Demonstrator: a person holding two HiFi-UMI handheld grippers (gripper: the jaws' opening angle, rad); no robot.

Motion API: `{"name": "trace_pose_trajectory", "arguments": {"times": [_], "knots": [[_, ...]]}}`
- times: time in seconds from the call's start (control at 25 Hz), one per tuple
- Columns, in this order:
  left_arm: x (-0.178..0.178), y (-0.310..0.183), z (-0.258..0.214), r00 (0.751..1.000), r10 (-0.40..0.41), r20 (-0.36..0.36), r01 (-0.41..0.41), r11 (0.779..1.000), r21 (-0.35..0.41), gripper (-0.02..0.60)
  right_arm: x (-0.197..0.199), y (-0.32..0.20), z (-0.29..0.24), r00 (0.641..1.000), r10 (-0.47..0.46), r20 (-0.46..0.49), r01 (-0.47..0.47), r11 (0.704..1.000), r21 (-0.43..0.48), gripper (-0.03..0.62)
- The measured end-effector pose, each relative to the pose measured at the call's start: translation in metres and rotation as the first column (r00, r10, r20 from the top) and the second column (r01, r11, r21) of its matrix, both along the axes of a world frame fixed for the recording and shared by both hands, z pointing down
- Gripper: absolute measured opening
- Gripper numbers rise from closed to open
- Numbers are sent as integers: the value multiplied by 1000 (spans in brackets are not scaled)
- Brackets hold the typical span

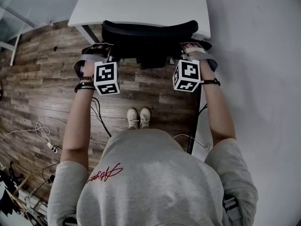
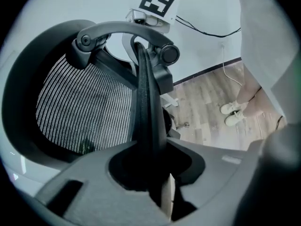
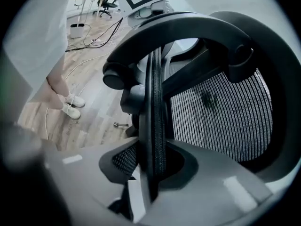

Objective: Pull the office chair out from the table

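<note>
My left gripper [image 1: 95,55] and right gripper [image 1: 194,52] each pinch the office chair [image 1: 148,32] backrest rim between their fingers. Advised: pull evenly toward frame bottom, away from the tabletop [image 1: 141,4].

chair mesh [image 2: 84,107]: black woven cloth, ribbed
chair frame [image 3: 155,102]: matt black plastic
table [image 1: 141,4]: smooth white top
floor [image 1: 47,79]: matt wood planks

I see a light grey short-sleeved T-shirt [image 1: 155,178] with red script lettering [image 1: 106,173] on its left side, and white lace-up shoes [image 1: 139,117] below. A dark beaded bracelet [image 1: 84,85] circles my left wrist, a thin dark band [image 1: 211,82] my right. Grey straps [image 1: 90,58] cross both hands. The left gripper [image 2: 155,173] and right gripper [image 3: 151,173] are pale grey moulded plastic. Each carries a white cube with black square markers [image 1: 106,77].
</note>
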State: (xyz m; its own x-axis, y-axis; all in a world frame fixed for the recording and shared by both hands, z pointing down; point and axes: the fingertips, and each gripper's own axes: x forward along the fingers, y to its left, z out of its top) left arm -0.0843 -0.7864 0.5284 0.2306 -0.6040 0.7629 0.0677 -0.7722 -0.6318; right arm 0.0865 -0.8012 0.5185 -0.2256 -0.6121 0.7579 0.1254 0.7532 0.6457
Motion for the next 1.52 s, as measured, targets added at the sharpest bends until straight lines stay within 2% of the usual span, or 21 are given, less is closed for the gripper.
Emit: {"name": "trace_pose_trajectory", "arguments": {"times": [0.32,0.84,1.28,1.52], "knots": [[-4,5,0,1000,14,3,-14,1000,6,77,-3,7,2,1000,30,-9,-31,999,-43,98],[-15,21,0,999,44,7,-44,999,22,75,-13,30,1,999,40,9,-39,998,-47,97],[-21,32,-2,998,54,12,-55,995,80,71,-22,45,-3,999,37,27,-37,999,-25,94],[-23,32,3,998,58,12,-58,996,70,69,-24,47,2,998,52,26,-51,998,-45,95]]}}
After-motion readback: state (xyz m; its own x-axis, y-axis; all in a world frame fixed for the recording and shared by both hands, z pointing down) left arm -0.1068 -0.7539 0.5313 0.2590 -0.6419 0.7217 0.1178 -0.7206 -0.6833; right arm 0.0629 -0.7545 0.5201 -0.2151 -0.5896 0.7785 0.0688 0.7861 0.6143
